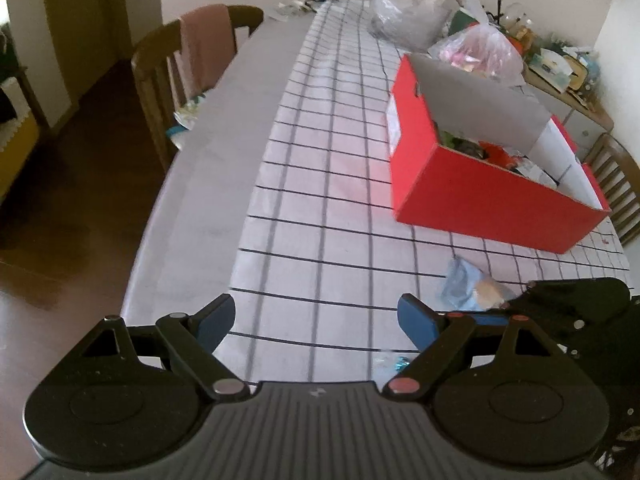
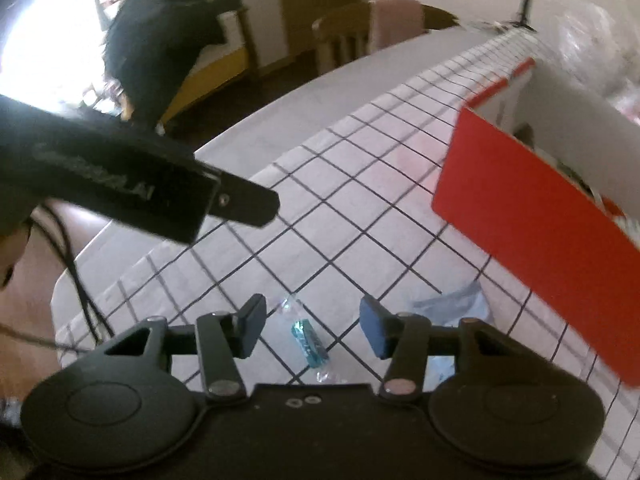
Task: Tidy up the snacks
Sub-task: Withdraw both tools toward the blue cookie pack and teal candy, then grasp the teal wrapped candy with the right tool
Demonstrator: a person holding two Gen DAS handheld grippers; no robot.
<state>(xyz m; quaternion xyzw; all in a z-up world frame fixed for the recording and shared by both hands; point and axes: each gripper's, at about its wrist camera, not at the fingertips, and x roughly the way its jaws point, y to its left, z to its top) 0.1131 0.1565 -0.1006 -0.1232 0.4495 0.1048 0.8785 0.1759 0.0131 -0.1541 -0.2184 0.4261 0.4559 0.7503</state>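
A small teal wrapped candy [image 2: 308,340] lies on the checked tablecloth [image 2: 320,216] between the blue pads of my right gripper [image 2: 313,316]. The pads stand apart from it on both sides and do not touch it. A light blue snack packet [image 2: 452,304] lies just to its right, near the open red box [image 2: 540,216]. In the left wrist view, my left gripper [image 1: 316,312] hangs wide open over bare cloth with nothing between its fingers. The blue packet [image 1: 468,284] and the candy [image 1: 394,362] lie to its right, and the red box [image 1: 480,204], which holds several snacks, stands beyond.
Clear plastic bags [image 1: 404,4] sit at the far end of the table behind the box. A wooden chair [image 1: 192,64] stands at the left edge. The left tool's black housing [image 2: 120,176] crosses the right wrist view. A person's dark hair [image 2: 160,28] shows beyond.
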